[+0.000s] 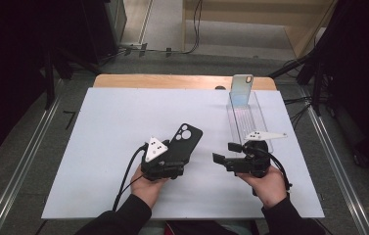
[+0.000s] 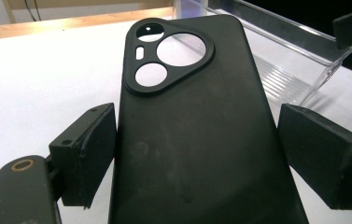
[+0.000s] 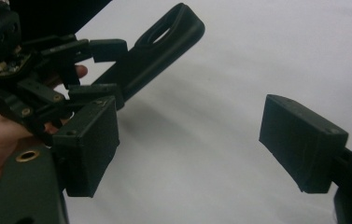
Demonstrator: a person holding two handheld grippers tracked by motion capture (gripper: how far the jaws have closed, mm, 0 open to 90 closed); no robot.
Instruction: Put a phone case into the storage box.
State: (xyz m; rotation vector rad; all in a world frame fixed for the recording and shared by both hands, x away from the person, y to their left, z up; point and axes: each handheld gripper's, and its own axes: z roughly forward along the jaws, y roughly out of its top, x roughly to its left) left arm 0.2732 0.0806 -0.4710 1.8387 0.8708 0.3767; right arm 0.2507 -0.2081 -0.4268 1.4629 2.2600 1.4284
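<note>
Left claw (image 1: 168, 171) clamps the lower end of one black phone case (image 1: 184, 142), a pad against each long edge, as the left gripper view shows; the case juts from it toward 1 o'clock, tilted up off the white worktop (image 1: 99, 147). Its back faces up, with a raised camera surround holding three cut-outs. No brand or writing can be read on it.

Right claw (image 1: 222, 160), at 3 o'clock of the left one, stands open with nothing between its pads, its tips pointing toward the left claw and apart from the case.

Beyond the right claw, at 12 o'clock, one clear plastic tray (image 1: 258, 115) lies lengthwise. One pale iridescent phone case (image 1: 241, 90) stands upright at its far end. Nothing lies between the claws.
</note>
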